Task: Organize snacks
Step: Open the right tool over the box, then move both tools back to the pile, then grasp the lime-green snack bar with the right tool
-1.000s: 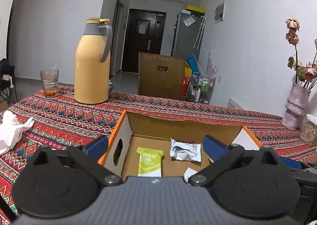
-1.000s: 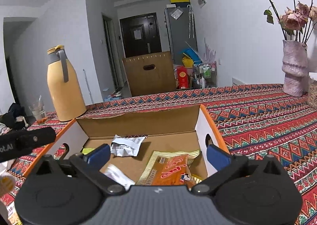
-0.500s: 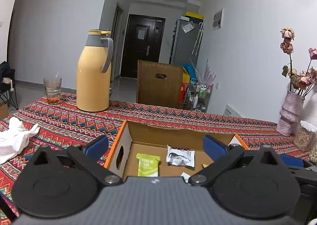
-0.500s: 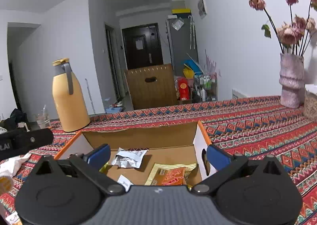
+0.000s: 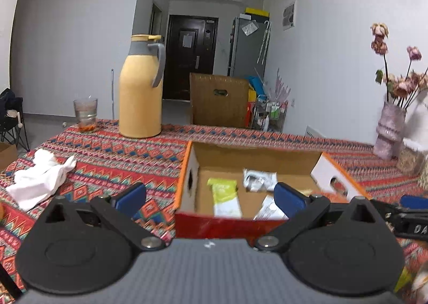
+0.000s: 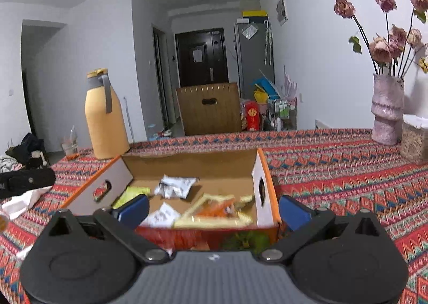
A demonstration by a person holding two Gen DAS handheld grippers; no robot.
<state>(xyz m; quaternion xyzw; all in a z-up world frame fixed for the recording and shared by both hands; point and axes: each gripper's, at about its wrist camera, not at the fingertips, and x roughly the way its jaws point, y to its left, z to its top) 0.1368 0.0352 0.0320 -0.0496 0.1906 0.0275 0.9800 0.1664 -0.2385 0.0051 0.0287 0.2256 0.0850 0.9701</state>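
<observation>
An open cardboard box (image 5: 256, 155) (image 6: 187, 161) with orange edges and a red front sits on the patterned tablecloth. Inside lie a green packet (image 5: 224, 195) (image 6: 132, 194), a crumpled silver-white packet (image 5: 258, 179) (image 6: 175, 186), a small white packet (image 5: 268, 209) (image 6: 161, 215) and an orange-and-gold bag (image 6: 216, 211). My left gripper (image 5: 210, 198) is open and empty, back from the box's front left corner. My right gripper (image 6: 212, 210) is open and empty, in front of the box's right end.
A yellow thermos jug (image 5: 140, 92) (image 6: 105, 119) and a drinking glass (image 5: 85, 114) stand at the back left. White cloth (image 5: 40, 178) lies on the left. A pink vase of dried roses (image 6: 388, 114) and a woven basket (image 6: 414, 138) stand at the right.
Both grippers have pulled back and up from the box, so its red front wall now shows. Both stay open and empty; the snacks lie where they were.
</observation>
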